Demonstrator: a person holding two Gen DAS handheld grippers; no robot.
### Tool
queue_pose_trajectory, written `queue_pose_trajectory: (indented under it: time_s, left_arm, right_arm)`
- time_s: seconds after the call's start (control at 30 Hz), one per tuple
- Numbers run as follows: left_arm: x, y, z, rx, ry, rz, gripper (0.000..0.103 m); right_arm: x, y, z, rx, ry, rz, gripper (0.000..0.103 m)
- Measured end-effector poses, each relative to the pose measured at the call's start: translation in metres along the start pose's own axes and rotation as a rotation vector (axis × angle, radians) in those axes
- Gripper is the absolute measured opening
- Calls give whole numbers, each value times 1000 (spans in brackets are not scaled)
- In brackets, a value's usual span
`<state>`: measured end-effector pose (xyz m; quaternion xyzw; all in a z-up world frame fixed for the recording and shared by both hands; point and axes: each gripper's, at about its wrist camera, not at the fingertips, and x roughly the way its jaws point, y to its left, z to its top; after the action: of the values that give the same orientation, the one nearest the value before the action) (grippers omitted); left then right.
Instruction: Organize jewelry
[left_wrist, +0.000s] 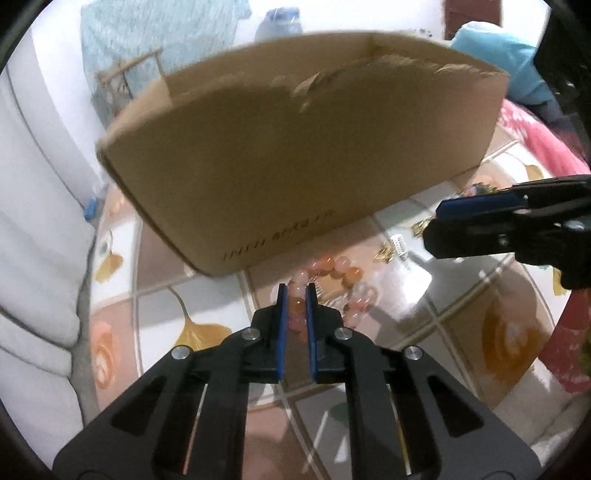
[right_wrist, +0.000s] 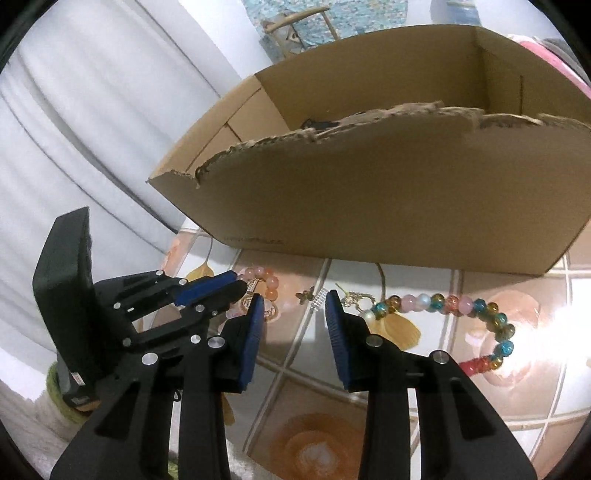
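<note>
An open cardboard box (left_wrist: 295, 155) stands on the patterned table; it also shows in the right wrist view (right_wrist: 388, 192). A pink-orange bead bracelet (left_wrist: 332, 275) lies in front of it. My left gripper (left_wrist: 296, 290) is narrowed around the bracelet's near beads and low over the table; it shows at the left of the right wrist view (right_wrist: 236, 282). My right gripper (right_wrist: 293, 299) is open and empty, above small gold pieces (right_wrist: 306, 295). A multicoloured bead bracelet (right_wrist: 454, 306) lies to its right.
Small gold earrings and a silver clasp (left_wrist: 399, 247) lie on the table (left_wrist: 166, 295) between the grippers. A white cushioned sofa (left_wrist: 33, 240) lies to the left. Pink fabric (left_wrist: 535, 144) lies at the right. A dark item (right_wrist: 317, 124) lies inside the box.
</note>
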<state>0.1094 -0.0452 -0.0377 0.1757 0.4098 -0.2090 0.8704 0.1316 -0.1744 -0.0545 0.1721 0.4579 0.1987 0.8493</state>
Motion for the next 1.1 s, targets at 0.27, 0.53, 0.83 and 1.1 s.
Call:
queue_pose_trajectory:
  time_s: [0.27, 0.53, 0.83, 1.1]
  left_arm:
    - [-53, -18, 18, 61, -184, -23, 8]
    - [-48, 12, -7, -54, -17, -18, 9]
    - [-28, 44, -29, -178, 63, -22, 10]
    - [-40, 54, -31, -205, -65, -63, 38]
  right_arm:
    - [-10, -8, -8, 22, -28, 27, 34]
    - [-20, -18, -16, 36, -37, 43, 34]
    - [-6, -5, -14, -22, -14, 17, 34]
    - [14, 8, -2, -119, 32, -47, 34]
